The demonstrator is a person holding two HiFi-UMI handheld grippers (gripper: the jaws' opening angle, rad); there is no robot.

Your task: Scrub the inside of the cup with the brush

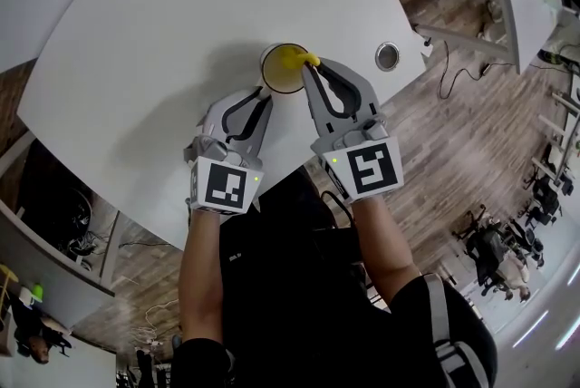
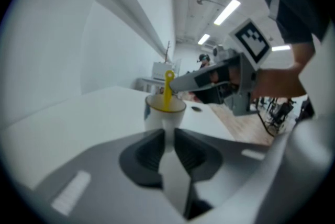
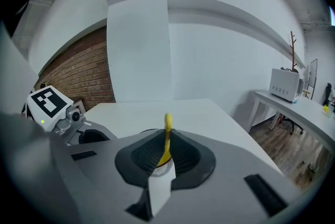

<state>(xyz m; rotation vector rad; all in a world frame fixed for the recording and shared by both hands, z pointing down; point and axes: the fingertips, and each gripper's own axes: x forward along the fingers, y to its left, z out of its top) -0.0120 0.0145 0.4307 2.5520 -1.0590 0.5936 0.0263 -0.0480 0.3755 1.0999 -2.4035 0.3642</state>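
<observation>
A white cup (image 1: 276, 78) stands near the front edge of the white table (image 1: 163, 14). My left gripper (image 1: 263, 98) is shut on the cup's side nearest me, and in the left gripper view a white part of the cup (image 2: 163, 113) sits pinched between the jaws of the left gripper (image 2: 169, 131). A yellow brush (image 1: 294, 60) reaches down into the cup. My right gripper (image 1: 310, 66) is shut on its handle from the right. In the right gripper view the yellow brush (image 3: 167, 136) stands upright between the jaws of the right gripper (image 3: 166, 139). The brush's head is hidden inside the cup.
A round metal cable hole (image 1: 387, 56) is set in the table right of the cup. The table's edge runs just below both grippers, with wooden floor (image 1: 471, 132) beyond it. Another white desk (image 3: 298, 102) with a microwave (image 3: 285, 86) stands farther off.
</observation>
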